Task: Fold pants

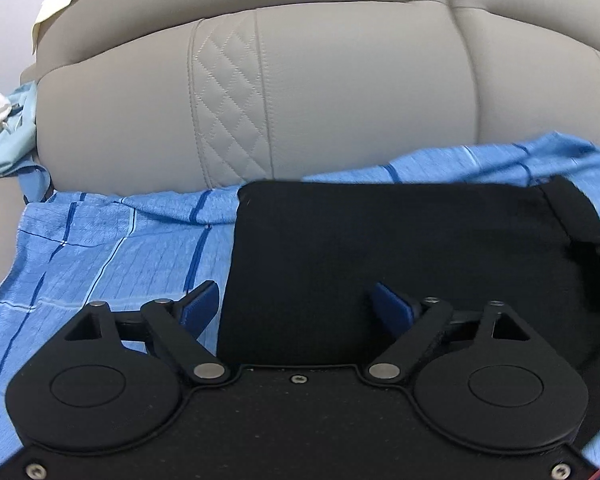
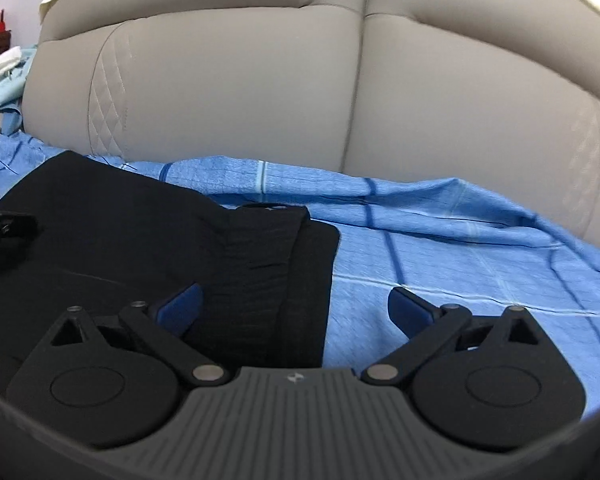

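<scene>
Two views. Left wrist: my left gripper (image 1: 296, 308) is spread wide and empty, straddling the left edge of the black pants (image 1: 380, 248), which lie flat on the blue sheet (image 1: 100, 248) for folding. Right wrist: my right gripper (image 2: 296, 308), also spread and empty, straddles the pants' layered right edge, probably to grasp it.

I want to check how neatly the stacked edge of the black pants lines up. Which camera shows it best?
The right wrist view: the layered edge of the black pants runs down mid-frame against the blue checked sheet. The left wrist view shows only a flat black panel, layers not visible.
</scene>
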